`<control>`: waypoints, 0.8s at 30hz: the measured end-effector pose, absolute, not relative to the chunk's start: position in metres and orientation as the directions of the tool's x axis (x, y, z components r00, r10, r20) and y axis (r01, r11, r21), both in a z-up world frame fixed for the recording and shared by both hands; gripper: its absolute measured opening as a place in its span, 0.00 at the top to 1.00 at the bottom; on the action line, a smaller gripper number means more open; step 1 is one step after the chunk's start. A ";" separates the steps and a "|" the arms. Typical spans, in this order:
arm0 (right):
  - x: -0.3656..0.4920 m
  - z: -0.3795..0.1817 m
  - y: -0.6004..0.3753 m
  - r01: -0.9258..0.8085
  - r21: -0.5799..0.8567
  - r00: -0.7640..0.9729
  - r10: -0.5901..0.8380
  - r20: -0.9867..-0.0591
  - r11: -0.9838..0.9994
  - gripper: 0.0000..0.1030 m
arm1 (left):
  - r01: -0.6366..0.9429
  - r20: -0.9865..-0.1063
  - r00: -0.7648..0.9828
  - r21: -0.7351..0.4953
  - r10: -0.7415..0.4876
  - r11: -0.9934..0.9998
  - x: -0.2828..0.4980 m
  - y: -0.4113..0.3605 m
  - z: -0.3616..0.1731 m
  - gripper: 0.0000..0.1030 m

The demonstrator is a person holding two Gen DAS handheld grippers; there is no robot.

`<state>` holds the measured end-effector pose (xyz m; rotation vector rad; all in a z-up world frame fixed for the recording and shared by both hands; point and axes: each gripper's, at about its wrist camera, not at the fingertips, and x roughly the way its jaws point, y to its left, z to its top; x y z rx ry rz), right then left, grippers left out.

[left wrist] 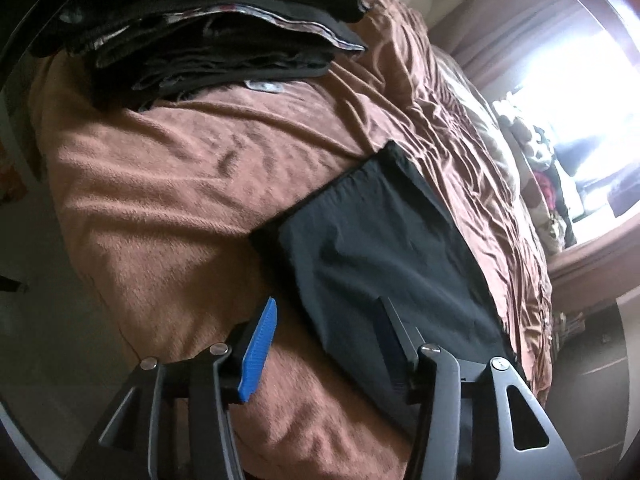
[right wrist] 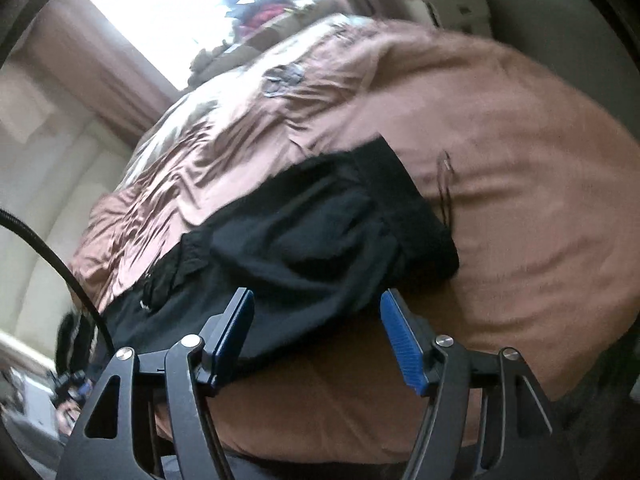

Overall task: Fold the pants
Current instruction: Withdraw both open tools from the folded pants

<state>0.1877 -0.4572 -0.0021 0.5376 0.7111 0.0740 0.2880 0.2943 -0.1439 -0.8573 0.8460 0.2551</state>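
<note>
Dark grey pants [left wrist: 372,240] lie flat on a brown blanket [left wrist: 160,184] covering a bed, one leg running away from the camera. My left gripper [left wrist: 328,312] is open just above the near end of that leg, holding nothing. In the right wrist view the pants [right wrist: 304,232] look black and bunched, with the waistband and a zip pocket towards the left. My right gripper [right wrist: 316,300] is open over the near edge of the pants, with nothing between its blue pads [right wrist: 400,340].
A stack of folded dark clothes [left wrist: 208,32] sits at the far left of the bed. A satin brown sheet [left wrist: 452,120] lies wrinkled on the right. A bright window [left wrist: 580,72] and clutter [left wrist: 540,168] are beyond the bed. A black cable [right wrist: 60,264] hangs at left.
</note>
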 end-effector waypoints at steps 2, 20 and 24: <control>0.186 0.006 -0.450 0.072 0.468 0.767 0.251 -0.590 0.881 0.38 | -0.501 -0.740 0.659 -0.568 -0.138 0.652 0.288 0.288 -0.142 0.48; 0.261 0.055 -0.334 -0.276 0.174 0.704 0.322 -0.633 0.945 0.38 | -0.431 -0.736 0.659 -0.538 -0.155 0.724 0.310 0.248 -0.108 0.48; 0.302 0.055 -0.304 -0.348 0.126 0.669 0.340 -0.661 0.929 0.38 | -0.446 -0.746 0.650 -0.529 -0.145 0.722 0.307 0.248 -0.115 0.47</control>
